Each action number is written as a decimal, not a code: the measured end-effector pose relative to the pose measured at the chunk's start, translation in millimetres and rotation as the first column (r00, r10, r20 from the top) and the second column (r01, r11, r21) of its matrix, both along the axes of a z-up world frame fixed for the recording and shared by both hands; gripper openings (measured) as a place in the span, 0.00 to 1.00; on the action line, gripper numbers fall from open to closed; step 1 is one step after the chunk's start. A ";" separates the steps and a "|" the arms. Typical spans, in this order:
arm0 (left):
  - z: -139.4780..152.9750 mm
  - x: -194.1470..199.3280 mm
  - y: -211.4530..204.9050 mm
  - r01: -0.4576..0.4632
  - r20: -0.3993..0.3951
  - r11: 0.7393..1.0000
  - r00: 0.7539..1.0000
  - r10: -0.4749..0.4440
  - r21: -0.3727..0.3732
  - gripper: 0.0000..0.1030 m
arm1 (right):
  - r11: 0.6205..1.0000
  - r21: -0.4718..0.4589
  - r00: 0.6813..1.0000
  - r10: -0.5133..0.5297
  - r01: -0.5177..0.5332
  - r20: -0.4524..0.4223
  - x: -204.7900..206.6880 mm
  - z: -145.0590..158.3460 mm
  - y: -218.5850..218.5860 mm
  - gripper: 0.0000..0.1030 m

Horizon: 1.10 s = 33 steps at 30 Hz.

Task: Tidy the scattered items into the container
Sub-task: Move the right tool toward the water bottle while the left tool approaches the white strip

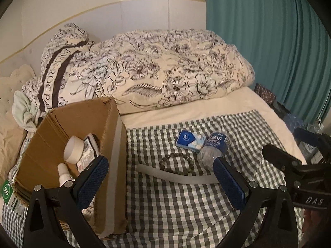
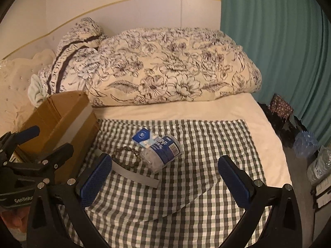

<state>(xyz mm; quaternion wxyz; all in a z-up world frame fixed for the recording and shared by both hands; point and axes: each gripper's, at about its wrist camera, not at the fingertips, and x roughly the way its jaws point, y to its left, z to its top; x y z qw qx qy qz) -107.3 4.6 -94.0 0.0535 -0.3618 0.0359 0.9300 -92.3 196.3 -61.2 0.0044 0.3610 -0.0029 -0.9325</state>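
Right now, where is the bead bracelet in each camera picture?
Left wrist view: the bead bracelet lies mid-frame on the checked cloth, just below the blue tissue pack.
Right wrist view: the bracelet is left of centre, beside the lying water bottle.
Shared landmark: the cardboard box stands to the bracelet's left in both.

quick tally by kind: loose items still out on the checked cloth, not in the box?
Tissue pack: 1
Plastic water bottle, lying on its side: 1
Bead bracelet: 1
Grey strip: 1
Total: 4 on the checked cloth. Items already inside the cardboard box are not counted.
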 end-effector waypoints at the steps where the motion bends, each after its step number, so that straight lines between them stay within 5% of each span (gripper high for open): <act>1: -3.4 -2.2 1.0 0.002 0.009 1.000 1.000 -0.002 0.003 1.00 | 1.000 -0.002 1.000 -0.005 0.005 0.006 -3.7 -2.8 2.8 1.00; 20: -67.2 -40.8 22.1 0.009 0.143 1.000 0.990 -0.010 0.007 1.00 | 0.995 0.082 0.992 0.053 -0.062 0.113 -46.1 -45.8 20.3 1.00; 33: -121.5 -65.4 27.9 -0.016 0.228 1.000 0.974 0.017 -0.008 0.92 | 0.996 -0.041 0.986 0.082 -0.077 0.142 -83.2 -76.0 41.3 1.00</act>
